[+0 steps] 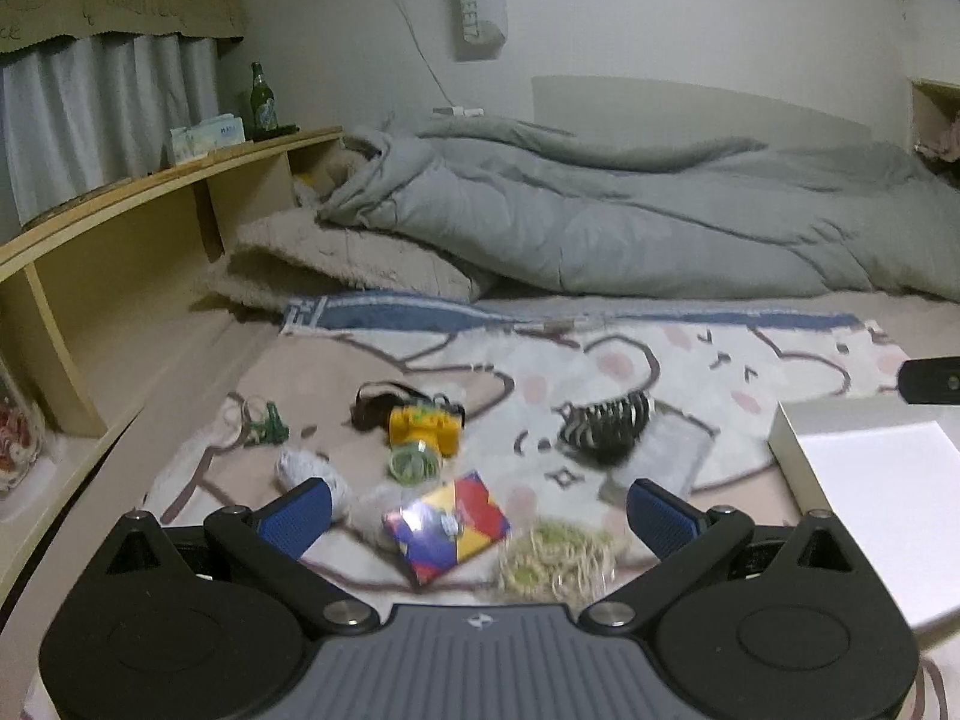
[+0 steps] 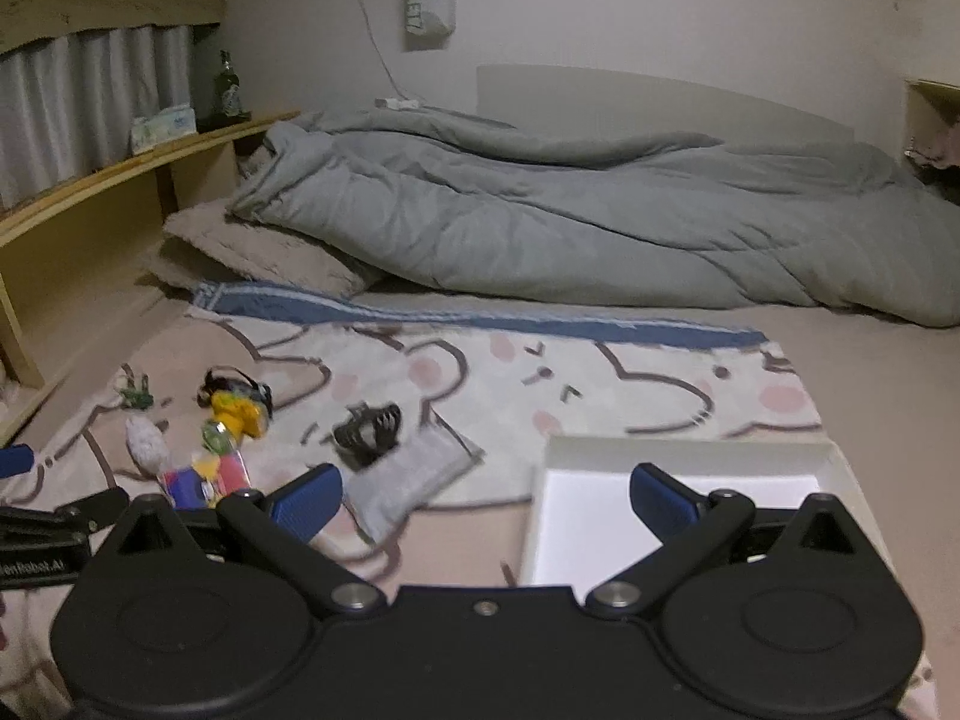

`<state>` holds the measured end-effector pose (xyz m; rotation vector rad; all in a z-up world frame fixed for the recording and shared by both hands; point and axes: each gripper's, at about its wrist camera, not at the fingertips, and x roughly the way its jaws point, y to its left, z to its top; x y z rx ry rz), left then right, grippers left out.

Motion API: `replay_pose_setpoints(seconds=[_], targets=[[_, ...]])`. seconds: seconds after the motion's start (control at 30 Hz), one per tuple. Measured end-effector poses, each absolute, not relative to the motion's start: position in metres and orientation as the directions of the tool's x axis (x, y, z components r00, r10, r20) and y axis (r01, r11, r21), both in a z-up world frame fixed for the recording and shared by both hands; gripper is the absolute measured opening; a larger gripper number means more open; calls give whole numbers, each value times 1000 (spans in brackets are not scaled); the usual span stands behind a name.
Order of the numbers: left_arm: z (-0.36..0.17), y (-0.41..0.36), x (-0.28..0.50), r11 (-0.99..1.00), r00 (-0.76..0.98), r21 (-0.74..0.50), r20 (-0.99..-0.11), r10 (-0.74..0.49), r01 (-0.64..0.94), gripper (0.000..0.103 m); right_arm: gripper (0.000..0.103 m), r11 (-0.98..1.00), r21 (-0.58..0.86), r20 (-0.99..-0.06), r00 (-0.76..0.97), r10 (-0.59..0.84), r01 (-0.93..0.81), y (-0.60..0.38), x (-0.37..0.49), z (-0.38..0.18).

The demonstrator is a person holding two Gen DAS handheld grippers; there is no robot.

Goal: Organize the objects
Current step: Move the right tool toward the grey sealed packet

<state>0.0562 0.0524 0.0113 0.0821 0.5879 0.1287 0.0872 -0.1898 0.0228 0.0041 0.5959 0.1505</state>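
Small objects lie scattered on a cartoon-print blanket [image 1: 690, 372]. A colourful square packet [image 1: 447, 525] and a bag of pale beads [image 1: 555, 558] lie between the fingers of my left gripper [image 1: 480, 510], which is open and holds nothing. Further off are a yellow toy camera [image 1: 423, 429], a black-and-white hair claw [image 1: 606, 426] on a grey pouch [image 1: 672, 450], a green trinket [image 1: 267, 423] and a white fluffy thing [image 1: 312, 471]. My right gripper [image 2: 486, 495] is open over the near edge of a white box [image 2: 678, 516]. The hair claw [image 2: 369, 426] and grey pouch [image 2: 408, 471] lie left of that box.
A rumpled grey duvet [image 1: 600, 210] and a beige pillow [image 1: 336, 264] fill the back of the bed. A wooden shelf [image 1: 150, 192] with a green bottle [image 1: 261, 102] runs along the left. The left gripper's body [image 2: 42, 540] shows at the right wrist view's left edge.
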Motion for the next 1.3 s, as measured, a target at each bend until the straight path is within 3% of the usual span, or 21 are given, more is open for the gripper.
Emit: replay_pose_setpoints(seconds=[0.23,0.47,0.67,0.83,1.0,1.3], targets=[[-5,46,97,996,816,69,-571,89,-60,103,103,990,104,-533,835,137,-96,-172,131,18],[-45,47,125,999,800,42,-599,39,-17,103,103,977,167,-571,794,208,-135,-161,176,-10],[-79,53,142,999,770,26,-638,-4,26,103,103,975,210,-620,760,193,-77,-153,206,-42],[-103,60,149,997,725,-1,-687,-60,82,103,103,968,250,-730,657,191,-3,-146,231,-74],[-115,61,153,988,675,-50,-725,-135,143,103,103,956,290,-779,592,205,50,-134,247,-103],[-122,78,148,933,594,-292,-720,-360,212,103,103,962,239,-835,533,135,131,-103,273,-131]])
